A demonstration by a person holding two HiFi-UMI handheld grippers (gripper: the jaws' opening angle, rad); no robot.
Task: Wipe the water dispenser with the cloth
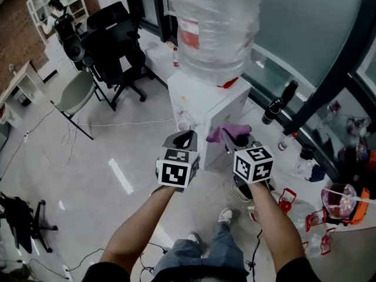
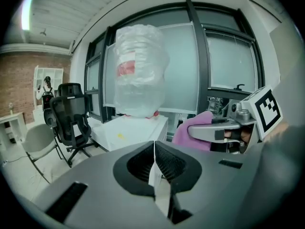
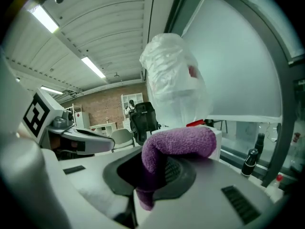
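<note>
The white water dispenser (image 1: 207, 101) stands just ahead of me, and a large bottle wrapped in clear plastic (image 1: 214, 25) sits on top. My right gripper (image 1: 236, 138) is shut on a purple cloth (image 1: 225, 133) held close to the dispenser's front right corner. In the right gripper view the cloth (image 3: 178, 144) bulges out over the jaws, with the bottle (image 3: 174, 85) behind it. My left gripper (image 1: 186, 137) hovers beside the right one, before the dispenser's front, shut with nothing in it. The left gripper view shows its jaws (image 2: 154, 152) together, the dispenser (image 2: 133, 130) and the cloth (image 2: 191, 132).
Black office chairs (image 1: 114, 46) and a grey chair (image 1: 76, 93) stand to the left on the pale floor. Dark bottles (image 1: 281, 101) line the window sill at right. Red clips and jugs (image 1: 329, 207) litter the floor right of me. A white cup (image 1: 183, 125) sits at the dispenser's taps.
</note>
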